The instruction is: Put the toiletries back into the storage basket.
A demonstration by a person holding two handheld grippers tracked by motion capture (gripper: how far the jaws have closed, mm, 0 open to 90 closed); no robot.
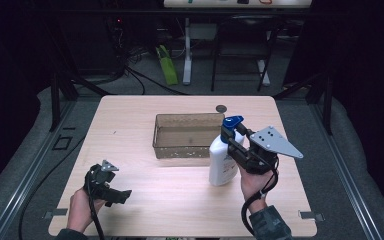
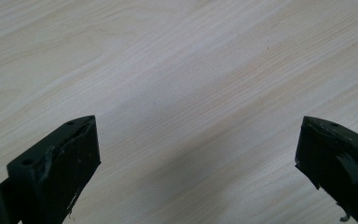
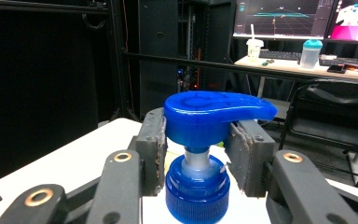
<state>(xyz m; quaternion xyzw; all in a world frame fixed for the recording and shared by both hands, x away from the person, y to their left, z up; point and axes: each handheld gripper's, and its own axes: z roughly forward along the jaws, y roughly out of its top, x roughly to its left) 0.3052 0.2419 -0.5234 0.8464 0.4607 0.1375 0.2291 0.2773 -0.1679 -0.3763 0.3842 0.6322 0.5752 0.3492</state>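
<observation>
We grip the bottle with the right gripper; its jaws are clenched on the neck, just under the blue pump, one pad on each side. We think this place is chosen because the wide head above cannot slip down through the jaws. The bottle stands upright on the table, just beside the near right corner of the bin, probably to go into it. The left gripper rests near the table's near left corner, jaws wide apart over bare wood, grasping nothing, so it stays out of the way.
</observation>
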